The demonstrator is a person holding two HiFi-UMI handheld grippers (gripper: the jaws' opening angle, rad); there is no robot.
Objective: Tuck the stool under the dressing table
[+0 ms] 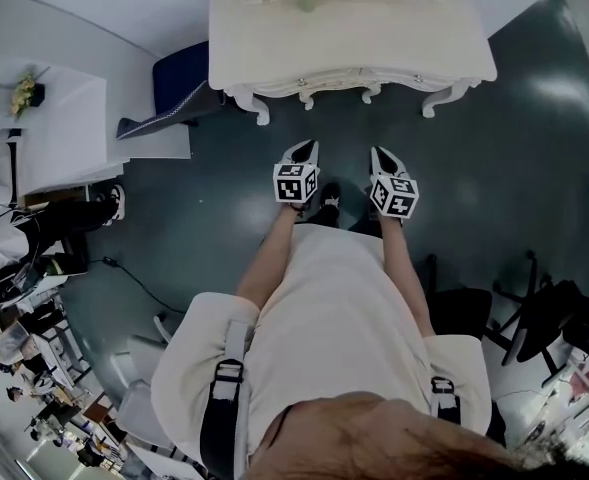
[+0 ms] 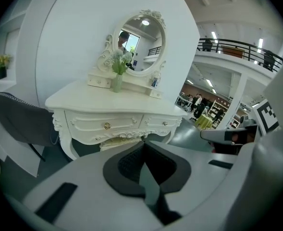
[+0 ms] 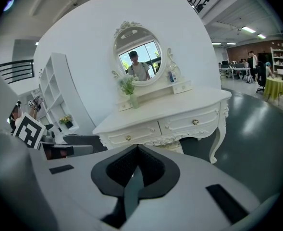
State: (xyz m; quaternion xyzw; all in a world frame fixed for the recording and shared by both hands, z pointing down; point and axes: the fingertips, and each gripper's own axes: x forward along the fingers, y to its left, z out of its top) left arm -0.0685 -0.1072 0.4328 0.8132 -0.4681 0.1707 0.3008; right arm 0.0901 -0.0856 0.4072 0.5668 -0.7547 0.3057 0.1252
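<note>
Stool [image 2: 115, 142] sits under the dressing table [image 1: 374, 43] at twelve o'clock, so the job looks done. Left gripper [image 1: 301, 153] and right gripper [image 1: 383, 158] are both pressed together, empty.

Open floor [image 1: 346, 133] before dressing table [image 1: 354, 38]; stool [image 2: 116, 141] under it.

the dressing table [image 1: 354, 38] looks like cream-painted wood, smooth and satin, with carved trim. its drawer knobs [image 2: 106, 125] gleam like brass. the oval mirror [image 2: 141, 40] is clear glass. the floor [image 1: 534, 138] is dark, smooth and glossy. the left gripper [image 2: 143, 146] and right gripper [image 3: 137, 148] have matt grey plastic shells and black, finely textured pads [image 3: 122, 165]. the person's shirt [image 1: 344, 318] is pale matt cloth.
</note>
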